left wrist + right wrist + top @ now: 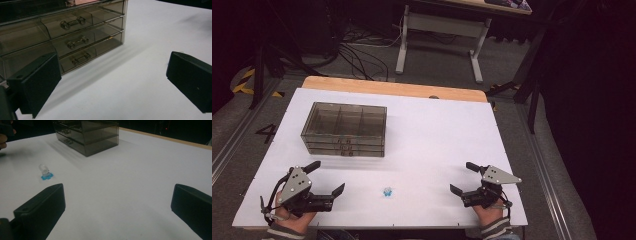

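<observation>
Table (452,135): a white board on a wooden top; it carries everything else here.
Drawer chest (344,129): the landmark. A smoky, see-through plastic box with three shallow drawers stacked one above another, each with a small metal bar handle (77,42) on the front that faces the person. All three drawers look pushed in. It stands on the left half of the table, towards the far edge.
Left gripper (328,179): on the near side of the drawer chest and a little to its left, at the table's near edge. Its jaws stand wide apart with nothing between them; the left gripper view looks along them at the drawer fronts.
Right gripper (464,177): well to the right of the drawer chest and nearer the person. Its jaws are also spread wide and hold nothing.
Ring (387,191): a small toy-like ring with a clear band and a blue flower-shaped top, lying on the bare table in front of the drawer chest, well apart from it, between the two grippers.
Handling of the ring: probably very light, stiff plastic, smooth and apt to skid or flip when pinched. The blue flower (46,176) sits flat on the table with the band upright, so the band looks the better place to take hold, squeezed gently across its sides.
</observation>
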`<state>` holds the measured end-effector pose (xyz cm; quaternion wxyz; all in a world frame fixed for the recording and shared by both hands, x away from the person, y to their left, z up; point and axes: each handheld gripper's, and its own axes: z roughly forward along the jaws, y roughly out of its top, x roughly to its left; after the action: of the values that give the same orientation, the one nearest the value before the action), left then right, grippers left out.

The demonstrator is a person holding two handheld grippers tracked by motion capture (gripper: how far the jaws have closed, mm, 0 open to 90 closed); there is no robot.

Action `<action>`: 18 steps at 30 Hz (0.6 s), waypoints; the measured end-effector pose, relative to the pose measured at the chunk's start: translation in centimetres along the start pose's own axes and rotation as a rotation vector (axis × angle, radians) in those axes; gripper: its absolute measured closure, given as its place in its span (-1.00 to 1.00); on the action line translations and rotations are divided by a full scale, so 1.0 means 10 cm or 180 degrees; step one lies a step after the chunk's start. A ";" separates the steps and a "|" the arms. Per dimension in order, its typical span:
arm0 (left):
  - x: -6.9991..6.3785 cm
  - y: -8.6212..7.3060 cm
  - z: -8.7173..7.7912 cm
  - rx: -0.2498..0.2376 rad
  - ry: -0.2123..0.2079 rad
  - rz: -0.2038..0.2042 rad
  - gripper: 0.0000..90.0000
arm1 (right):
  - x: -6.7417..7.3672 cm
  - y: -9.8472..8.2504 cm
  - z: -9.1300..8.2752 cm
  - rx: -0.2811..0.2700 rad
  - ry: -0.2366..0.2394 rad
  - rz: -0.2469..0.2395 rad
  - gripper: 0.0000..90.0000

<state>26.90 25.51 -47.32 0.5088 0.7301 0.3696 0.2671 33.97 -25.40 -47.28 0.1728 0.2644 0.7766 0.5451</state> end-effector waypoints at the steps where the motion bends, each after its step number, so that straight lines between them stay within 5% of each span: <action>1: 0.00 0.00 0.00 -0.0003 -0.0004 0.0006 -0.99 | 0.00 0.00 0.00 -0.0005 -0.0002 -0.0009 -1.00; 18: 0.02 0.00 -0.02 0.0002 -0.0023 -0.0017 -1.00 | 0.01 -0.01 0.03 0.0020 0.0060 -0.0017 -1.00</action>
<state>26.91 25.77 -47.24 0.5107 0.7303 0.3698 0.2631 34.05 -25.13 -47.50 0.1661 0.2577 0.7806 0.5447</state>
